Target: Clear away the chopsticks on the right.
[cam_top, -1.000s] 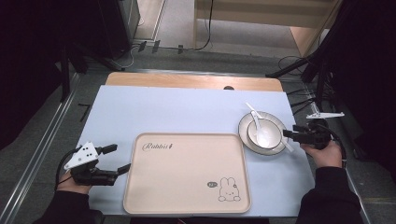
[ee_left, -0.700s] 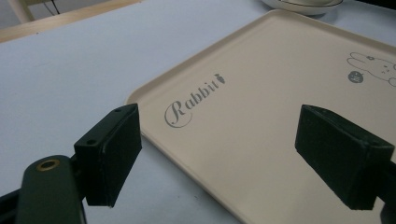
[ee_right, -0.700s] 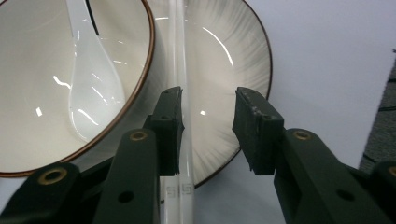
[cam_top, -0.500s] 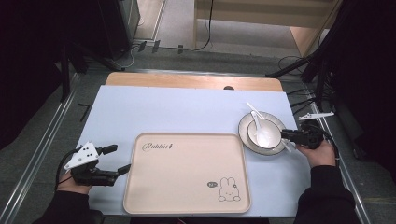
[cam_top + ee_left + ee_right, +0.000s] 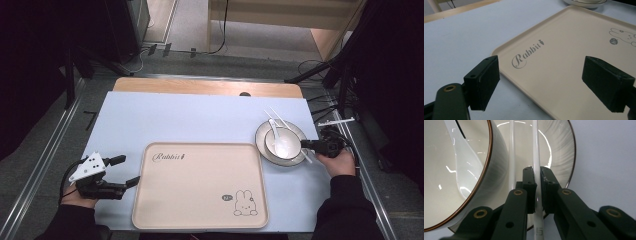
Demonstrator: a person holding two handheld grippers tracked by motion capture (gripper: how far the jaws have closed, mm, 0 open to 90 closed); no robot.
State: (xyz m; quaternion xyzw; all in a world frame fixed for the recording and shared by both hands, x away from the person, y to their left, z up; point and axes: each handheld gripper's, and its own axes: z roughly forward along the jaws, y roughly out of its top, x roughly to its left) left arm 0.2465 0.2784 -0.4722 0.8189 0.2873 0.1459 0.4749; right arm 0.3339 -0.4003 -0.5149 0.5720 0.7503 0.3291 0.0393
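Moved slightly inward since a second ago: right gripper (image 5: 306, 145), now closer over the plate's right rim; left gripper unchanged, tray and crockery unshifted.

Taking the beige rectangular plastic tray (image 5: 200, 200) with its "Rabbit" lettering and rabbit drawing as landmark, from left to right:

Just beside the tray's left edge, held low over the pale blue table cover (image 5: 175, 115) by the person's left hand: left gripper (image 5: 125, 170), carrying a grey three-cornered plate on top. Jaws spread wide, nothing between them; in the left gripper view (image 5: 541, 82), one black pad over the blue cover, the other over the tray's surface, lettering between.

On the tray itself: nothing resting.

Just beyond the tray's upper right corner: round white ribbed plate (image 5: 262, 145) with a dark rim, holding a white ceramic bowl (image 5: 282, 145) with a brown rim; white ceramic spoon (image 5: 274, 129) lying in the bowl.

Laid across plate, beside the bowl: pair of white chopsticks (image 5: 280, 120).

Right of the plate, held by the right hand: right gripper, pointing toward the tray. In the right gripper view (image 5: 537, 192), jaws pinched narrow around one chopstick (image 5: 536, 150); second chopstick (image 5: 511, 152) lying free just beside, outside the pads.
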